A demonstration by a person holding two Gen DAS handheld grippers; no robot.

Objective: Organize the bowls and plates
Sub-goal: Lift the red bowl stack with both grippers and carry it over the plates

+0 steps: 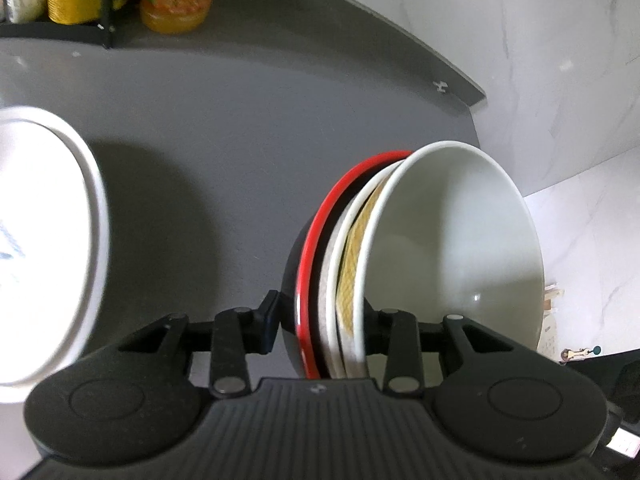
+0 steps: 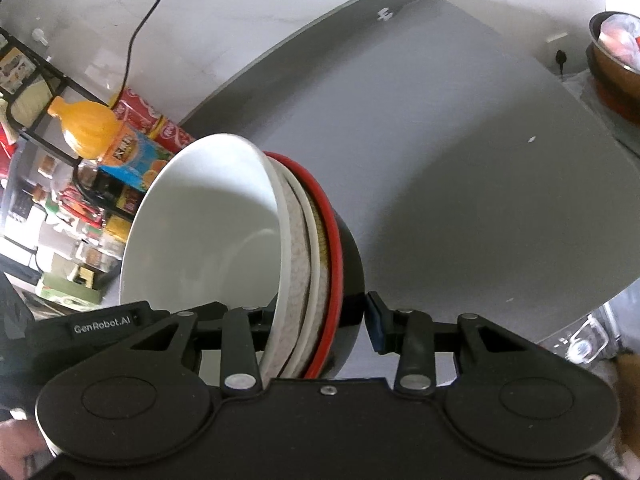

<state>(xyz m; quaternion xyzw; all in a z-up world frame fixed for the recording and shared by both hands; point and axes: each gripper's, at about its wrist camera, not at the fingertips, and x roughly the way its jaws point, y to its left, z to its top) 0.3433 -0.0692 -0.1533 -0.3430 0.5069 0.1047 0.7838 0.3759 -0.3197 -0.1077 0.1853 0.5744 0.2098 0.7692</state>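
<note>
bowls nested fill both our grippers, left and right, each pinching the stack; only left view shows a white plate, right the juice bottle

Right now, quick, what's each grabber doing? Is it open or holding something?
Left gripper: shut on the stack of bowls, gripping its rims.
Right gripper: shut on the same stack of bowls, from the other side.

Each hand-held gripper, left and right, clamped (fingers spread apart).
</note>
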